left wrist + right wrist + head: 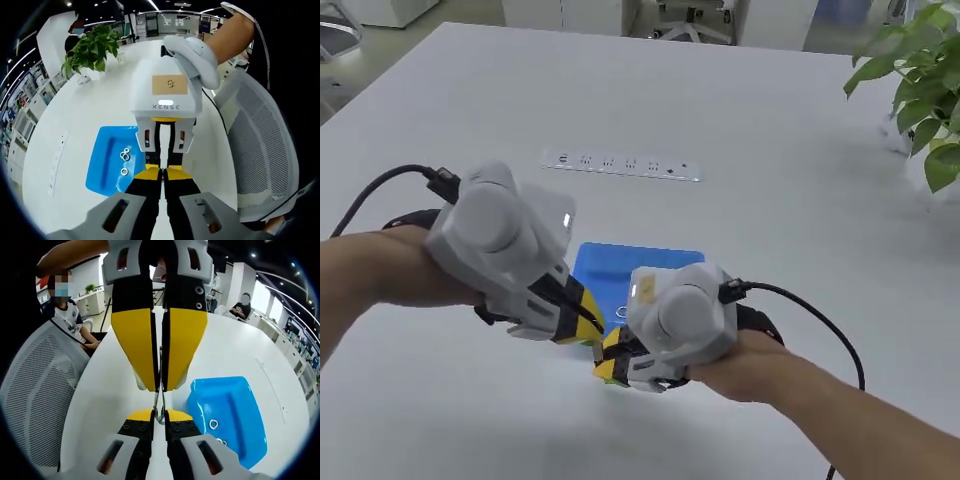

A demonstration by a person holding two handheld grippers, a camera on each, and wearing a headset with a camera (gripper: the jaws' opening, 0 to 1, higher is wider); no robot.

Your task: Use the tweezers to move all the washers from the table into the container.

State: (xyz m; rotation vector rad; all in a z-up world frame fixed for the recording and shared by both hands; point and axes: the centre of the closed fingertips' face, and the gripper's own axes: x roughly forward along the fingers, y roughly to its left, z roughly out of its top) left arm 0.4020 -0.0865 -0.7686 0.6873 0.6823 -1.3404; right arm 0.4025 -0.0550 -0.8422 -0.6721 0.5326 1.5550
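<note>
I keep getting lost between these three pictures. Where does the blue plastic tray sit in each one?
Head view: the blue plastic tray is just below centre, partly hidden.
Left gripper view: it is at the lower left of centre.
Right gripper view: it is at the lower right.
Shared landmark: the white table on which the tray rests, seen in all three views.

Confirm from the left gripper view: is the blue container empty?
No, three washers lie inside the blue container, toward its right side in that view.
</note>
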